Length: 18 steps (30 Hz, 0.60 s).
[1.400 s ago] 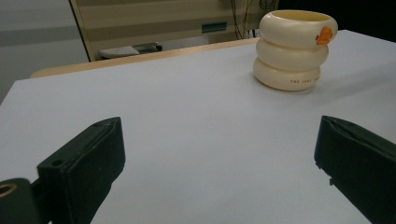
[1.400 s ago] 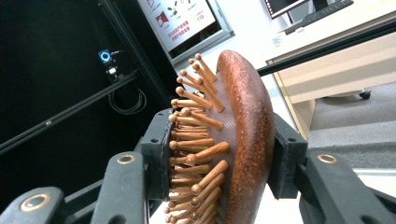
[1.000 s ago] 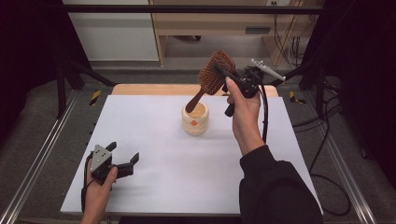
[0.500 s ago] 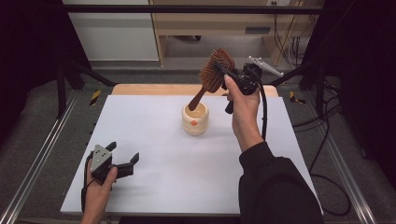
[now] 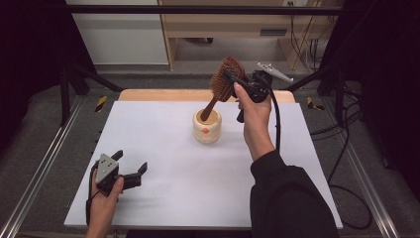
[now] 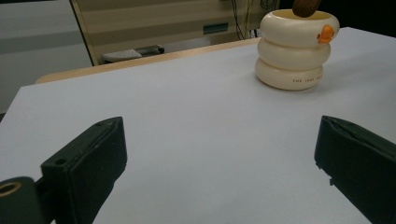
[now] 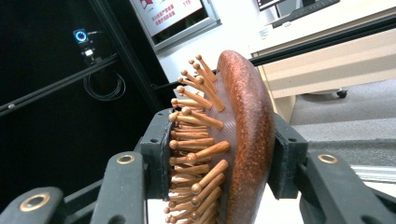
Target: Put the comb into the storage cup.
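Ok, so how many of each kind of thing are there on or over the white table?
Wooden hairbrush: 1
Cream ringed cup: 1
Black grippers: 2, the left gripper and the right gripper
Total: 4

I see a wooden hairbrush [image 5: 224,82] with a reddish-brown oval back and rows of round-tipped wooden pins, held tilted, head up and handle slanting down into the mouth of a cream ribbed cup [image 5: 207,127]. The cup stands upright near the middle of the white worktop [image 5: 168,148], a small orange mark on its upper ring.
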Each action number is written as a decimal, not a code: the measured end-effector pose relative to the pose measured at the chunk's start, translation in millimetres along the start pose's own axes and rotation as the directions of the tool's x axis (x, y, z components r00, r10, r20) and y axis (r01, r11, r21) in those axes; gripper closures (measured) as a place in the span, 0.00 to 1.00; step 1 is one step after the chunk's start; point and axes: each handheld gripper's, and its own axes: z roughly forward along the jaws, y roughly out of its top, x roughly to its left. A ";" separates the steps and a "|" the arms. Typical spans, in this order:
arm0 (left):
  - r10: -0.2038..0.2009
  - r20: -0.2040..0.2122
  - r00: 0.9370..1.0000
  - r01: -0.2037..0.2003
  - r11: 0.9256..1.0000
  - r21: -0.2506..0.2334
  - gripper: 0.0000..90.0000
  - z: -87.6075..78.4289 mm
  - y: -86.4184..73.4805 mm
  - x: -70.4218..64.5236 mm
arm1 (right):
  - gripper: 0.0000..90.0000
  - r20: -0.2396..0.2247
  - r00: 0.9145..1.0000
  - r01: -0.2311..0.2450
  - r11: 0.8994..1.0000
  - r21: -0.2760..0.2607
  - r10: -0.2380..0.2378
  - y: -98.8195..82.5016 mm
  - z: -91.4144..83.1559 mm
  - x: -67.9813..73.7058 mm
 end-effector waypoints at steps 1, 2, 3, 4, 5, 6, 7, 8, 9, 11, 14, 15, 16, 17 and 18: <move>-0.003 0.001 1.000 0.003 1.000 0.000 0.03 0.0 0.0 0.0 | 0.57 0.008 1.000 0.018 1.000 0.002 -0.018 -0.4 0.9 0.8; -0.002 0.001 1.000 0.002 1.000 0.001 0.03 0.0 0.0 -0.1 | 0.57 0.014 0.999 0.031 1.000 0.004 -0.031 -0.8 1.9 1.1; -0.001 0.001 1.000 0.001 1.000 0.000 0.03 -0.2 0.0 -0.2 | 0.57 0.018 0.999 0.033 0.999 0.009 -0.033 -1.5 2.7 1.0; 0.000 0.001 1.000 0.000 1.000 -0.001 0.03 -0.3 0.1 -0.2 | 0.57 0.020 0.999 0.034 0.999 0.014 -0.034 -2.4 3.6 0.5; -0.001 0.002 1.000 0.001 1.000 -0.002 0.03 -0.3 0.1 -0.3 | 0.57 0.023 0.999 0.038 0.999 0.018 -0.039 -3.3 4.2 0.3; -0.002 0.003 1.000 0.002 1.000 -0.001 0.03 -0.3 0.1 -0.1 | 0.57 0.027 0.999 0.046 0.999 0.021 -0.047 -4.2 4.8 0.4; -0.002 0.003 1.000 0.002 1.000 0.000 0.03 -0.2 0.0 0.1 | 0.57 0.030 0.998 0.052 0.998 0.024 -0.053 -4.9 5.2 0.5; -0.003 0.004 1.000 0.003 1.000 0.000 0.03 0.0 -0.1 0.2 | 0.57 0.030 0.998 0.052 0.998 0.025 -0.052 -5.5 5.6 0.6; -0.003 0.003 1.000 0.003 1.000 0.001 0.03 0.0 -0.1 0.4 | 0.57 0.029 0.998 0.048 0.999 0.025 -0.049 -6.0 6.1 0.6; -0.006 0.004 1.000 0.006 1.000 0.002 0.03 0.1 -0.1 0.2 | 0.57 0.028 0.998 0.051 0.998 0.027 -0.052 -6.7 7.1 0.5; -0.004 0.006 1.000 0.004 1.000 0.003 0.03 0.0 0.0 0.3 | 0.57 0.033 0.997 0.062 0.998 0.032 -0.063 -7.8 8.1 0.2; -0.006 0.007 1.000 0.006 1.000 0.002 0.03 0.2 0.0 0.2 | 0.57 0.033 0.998 0.059 0.998 0.035 -0.061 -8.4 8.3 0.1; -0.006 0.007 1.000 0.006 1.000 0.002 0.03 0.3 0.0 0.2 | 0.57 0.034 0.998 0.060 0.998 0.038 -0.061 -9.1 8.5 -0.2; -0.006 0.007 1.000 0.006 1.000 0.002 0.03 0.3 0.0 0.2 | 0.57 0.035 0.997 0.064 0.997 0.037 -0.065 -10.0 8.9 -0.6; -0.006 0.008 1.000 0.006 1.000 0.002 0.03 0.2 0.1 0.3 | 0.57 0.035 0.997 0.062 0.997 0.040 -0.063 -10.7 9.1 -0.8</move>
